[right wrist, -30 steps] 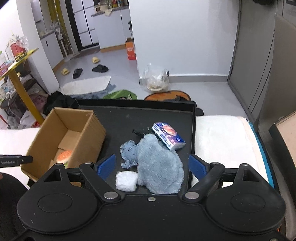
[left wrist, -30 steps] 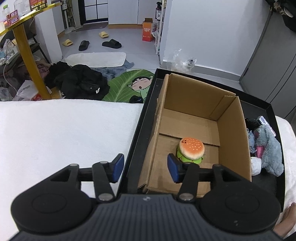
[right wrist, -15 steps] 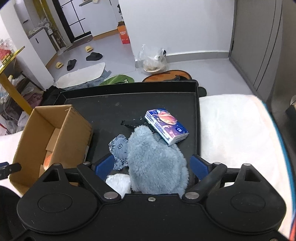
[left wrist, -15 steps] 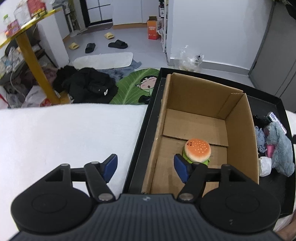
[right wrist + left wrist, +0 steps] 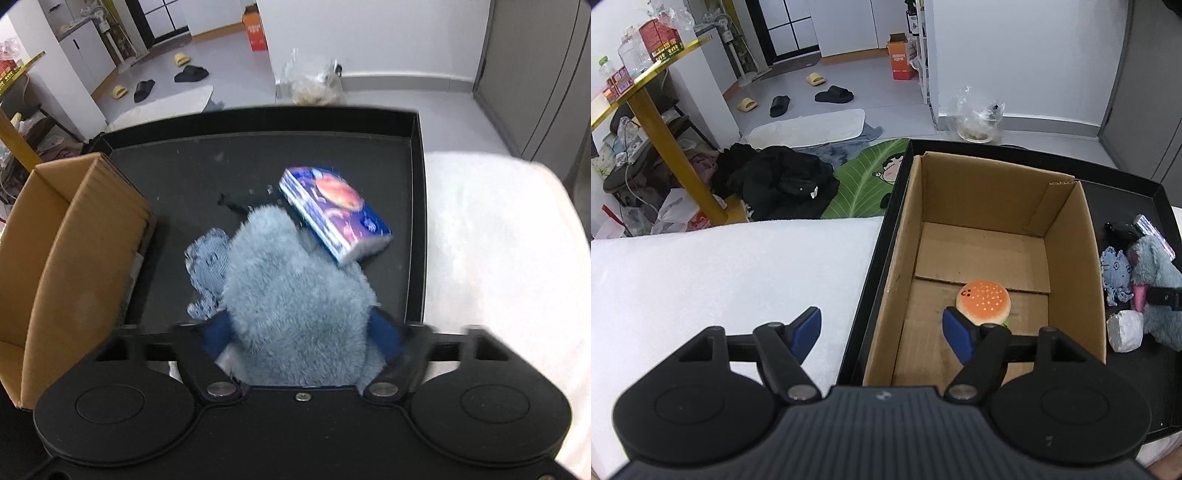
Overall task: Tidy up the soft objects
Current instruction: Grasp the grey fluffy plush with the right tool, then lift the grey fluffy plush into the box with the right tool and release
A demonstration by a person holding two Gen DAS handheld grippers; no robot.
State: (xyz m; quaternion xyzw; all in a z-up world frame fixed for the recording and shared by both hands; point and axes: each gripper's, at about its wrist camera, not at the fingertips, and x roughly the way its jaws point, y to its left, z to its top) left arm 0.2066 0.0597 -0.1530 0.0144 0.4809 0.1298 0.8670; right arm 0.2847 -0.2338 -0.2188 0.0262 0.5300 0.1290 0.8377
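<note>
We see a black tray [image 5: 415,221] on a white cloth [image 5: 720,269], with a cardboard box [image 5: 1067,258] at nine o'clock in it. Our right gripper [image 5: 301,338] has its jaws pressed on the grey plush toy [image 5: 295,302] at the tray's six o'clock. Our left gripper [image 5: 882,332] hangs with its jaws wide apart over the box's near wall, a burger toy [image 5: 983,302] lying inside at five o'clock.

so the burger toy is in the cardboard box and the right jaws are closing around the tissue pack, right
Not quite. The burger toy is in the cardboard box, but the right gripper has its jaws around the grey plush toy, not the tissue pack. The right wrist view shows it.
</note>
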